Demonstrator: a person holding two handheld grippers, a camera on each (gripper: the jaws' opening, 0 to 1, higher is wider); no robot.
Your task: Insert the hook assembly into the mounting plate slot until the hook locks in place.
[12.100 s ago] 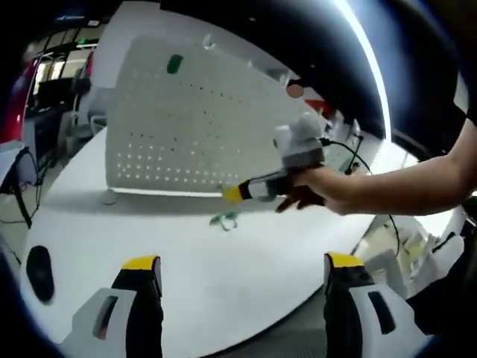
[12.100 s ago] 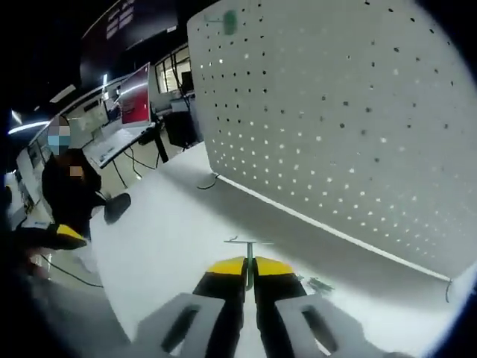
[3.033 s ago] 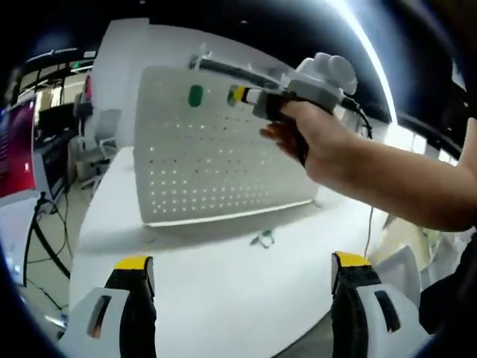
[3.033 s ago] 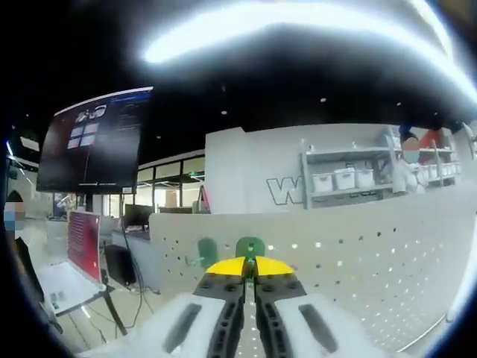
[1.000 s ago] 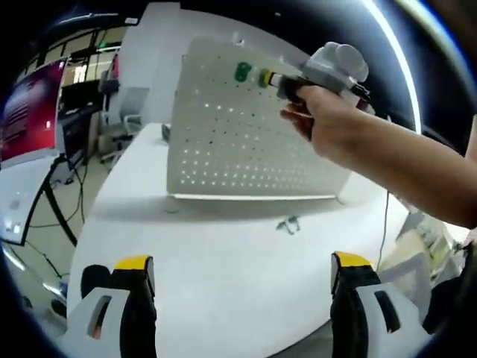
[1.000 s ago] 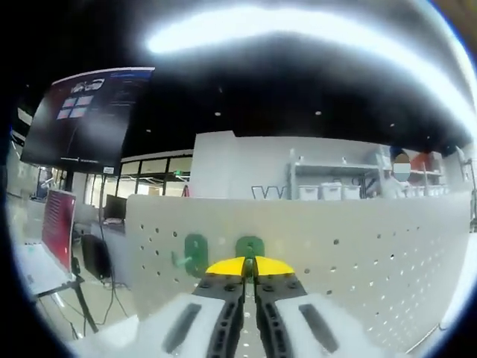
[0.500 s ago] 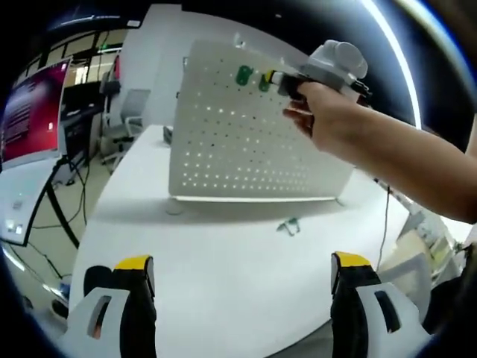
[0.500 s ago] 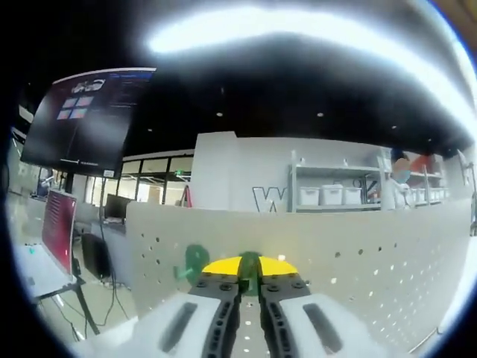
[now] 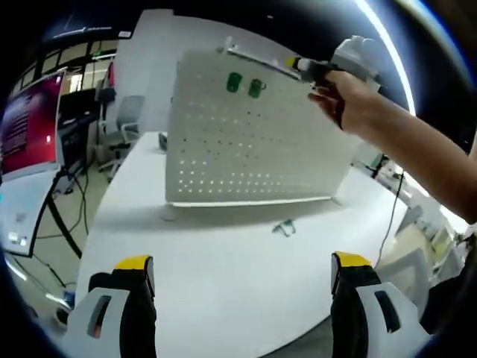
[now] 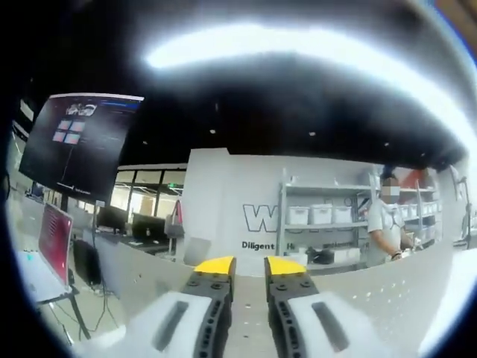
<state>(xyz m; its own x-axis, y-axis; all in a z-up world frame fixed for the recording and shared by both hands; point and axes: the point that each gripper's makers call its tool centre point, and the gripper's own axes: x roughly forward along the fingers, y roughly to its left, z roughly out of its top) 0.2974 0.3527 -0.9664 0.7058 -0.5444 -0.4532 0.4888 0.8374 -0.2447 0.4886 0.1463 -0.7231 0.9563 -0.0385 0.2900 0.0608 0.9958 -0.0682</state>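
So the plate [image 9: 253, 142] is a white pegboard panel full of small holes, standing upright on the worktop [image 9: 223, 261] with its face turned toward the left gripper view. Two green hooks sit near its top edge, side by side: one hook [image 9: 234, 83] on the left and a second hook [image 9: 256, 88] just to its right, both flat against the board. A third hook [image 9: 283, 228], small and greenish, lies loose on the worktop just in front of the plate's bottom edge.
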